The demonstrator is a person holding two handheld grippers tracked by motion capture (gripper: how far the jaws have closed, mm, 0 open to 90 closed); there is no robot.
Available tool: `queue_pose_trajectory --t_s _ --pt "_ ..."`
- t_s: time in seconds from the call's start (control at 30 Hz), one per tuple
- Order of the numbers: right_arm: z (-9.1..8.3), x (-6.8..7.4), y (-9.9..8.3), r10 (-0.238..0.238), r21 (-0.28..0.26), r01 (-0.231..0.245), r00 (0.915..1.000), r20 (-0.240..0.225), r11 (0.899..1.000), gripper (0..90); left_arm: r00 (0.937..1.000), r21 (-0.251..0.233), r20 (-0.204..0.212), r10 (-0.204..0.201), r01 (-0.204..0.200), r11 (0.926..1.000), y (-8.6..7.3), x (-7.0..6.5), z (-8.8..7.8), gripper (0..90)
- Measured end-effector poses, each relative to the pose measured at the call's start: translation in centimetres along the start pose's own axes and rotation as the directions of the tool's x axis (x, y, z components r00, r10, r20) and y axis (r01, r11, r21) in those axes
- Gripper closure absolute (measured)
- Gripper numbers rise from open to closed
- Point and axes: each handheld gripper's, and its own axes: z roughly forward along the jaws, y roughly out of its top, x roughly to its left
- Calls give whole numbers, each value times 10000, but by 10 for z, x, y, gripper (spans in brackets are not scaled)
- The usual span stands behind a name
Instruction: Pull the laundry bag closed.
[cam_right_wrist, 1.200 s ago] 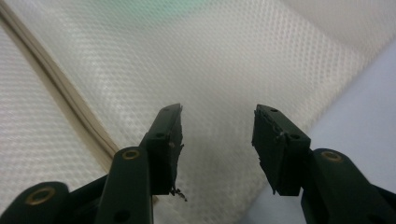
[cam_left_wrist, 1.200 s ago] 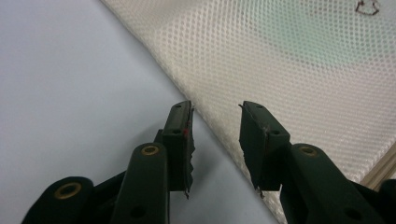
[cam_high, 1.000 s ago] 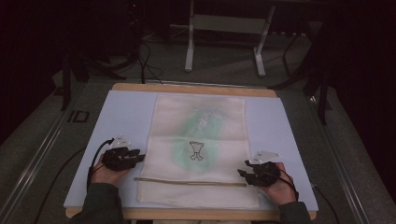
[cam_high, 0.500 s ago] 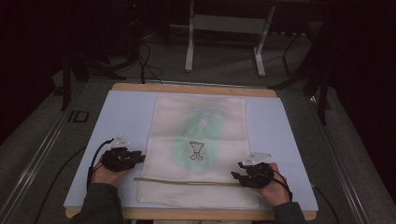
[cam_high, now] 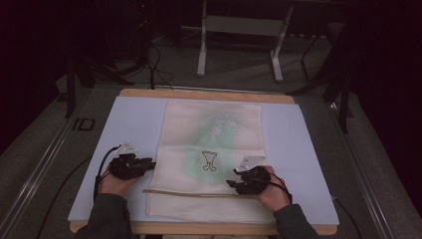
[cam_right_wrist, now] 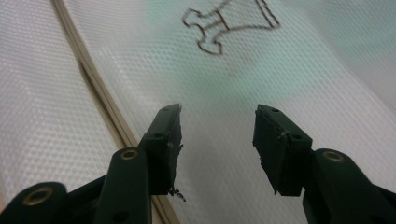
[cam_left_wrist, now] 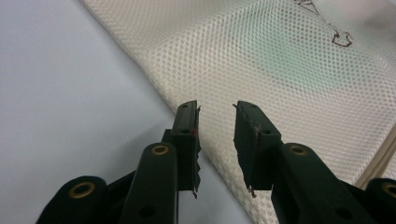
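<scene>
White mesh bag (cam_high: 211, 159) lies flat in the middle of the pale blue mat (cam_high: 308, 149), a tan drawstring (cam_high: 194, 192) across its near end. The left gripper (cam_left_wrist: 215, 122) sits at its left edge, jaws spread; the right gripper (cam_right_wrist: 217, 122) hovers over the mesh, jaws wide apart.

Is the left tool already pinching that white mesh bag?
No: the left gripper has its fingers apart, above the mesh bag's edge, with nothing between them.
</scene>
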Motion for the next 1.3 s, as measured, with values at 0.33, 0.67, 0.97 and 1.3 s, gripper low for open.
queue_pose_trajectory --t_s 0.33,0.67,0.97,1.3 --pt "14 13 23 -592 -15 592 9974 -407 9982 513 9976 114 536 448 -455 9989 2 -1 7 717" --pt "30 31 39 -1325 -119 1319 9867 -940 9912 540 9921 702 988 771 -843 9940 2 -6 13 806" --pt "42 47 53 -1734 -275 1712 9768 -1254 9848 556 9829 1269 1594 921 -1129 9855 0 -9 19 894" --pt "59 63 65 -1988 -463 1936 9644 -1743 9800 587 9839 1647 1537 909 -1162 9795 -2 -9 23 894"
